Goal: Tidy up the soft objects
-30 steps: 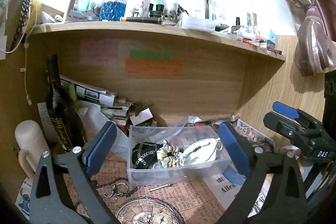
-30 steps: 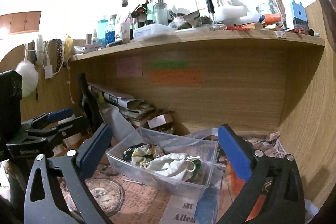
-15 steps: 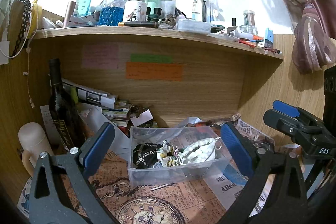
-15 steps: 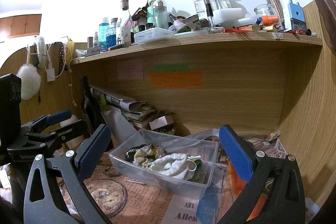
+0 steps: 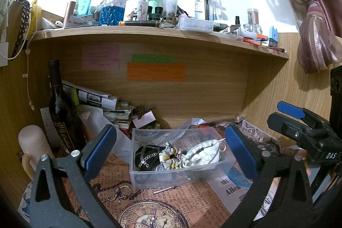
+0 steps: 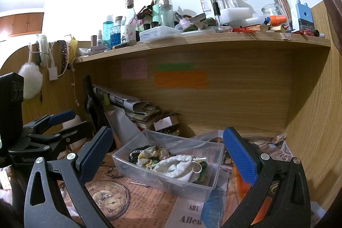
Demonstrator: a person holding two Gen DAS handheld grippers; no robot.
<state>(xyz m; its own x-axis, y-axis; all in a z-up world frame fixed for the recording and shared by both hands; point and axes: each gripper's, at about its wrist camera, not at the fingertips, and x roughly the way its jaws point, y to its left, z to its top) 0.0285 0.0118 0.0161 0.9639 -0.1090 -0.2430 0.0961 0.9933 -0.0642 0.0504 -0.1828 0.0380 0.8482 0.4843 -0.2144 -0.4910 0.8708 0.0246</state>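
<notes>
A clear plastic box point(image 5: 149, 176) stands on the printed paper on the desk, under the shelf. It holds soft items: a white scrunchie point(image 5: 203, 155), a floral scrunchie point(image 5: 170, 155) and a black one with a chain point(image 5: 145, 156). The box also shows in the right wrist view point(image 6: 128, 166) with the white scrunchie point(image 6: 177, 168). My left gripper point(image 5: 171, 151) is open and empty, held in front of the box. My right gripper point(image 6: 168, 153) is open and empty, to the right of the left one.
A dark wine bottle point(image 5: 59, 112) and a pale flask point(image 5: 34, 146) stand at the left. Papers point(image 5: 96, 99) are piled at the back. The shelf above point(image 5: 149, 33) is crowded with bottles. A curtain point(image 5: 316, 40) hangs at the right.
Both views have tilted up and pulled back a little from the box. Both grippers stay open and empty.
</notes>
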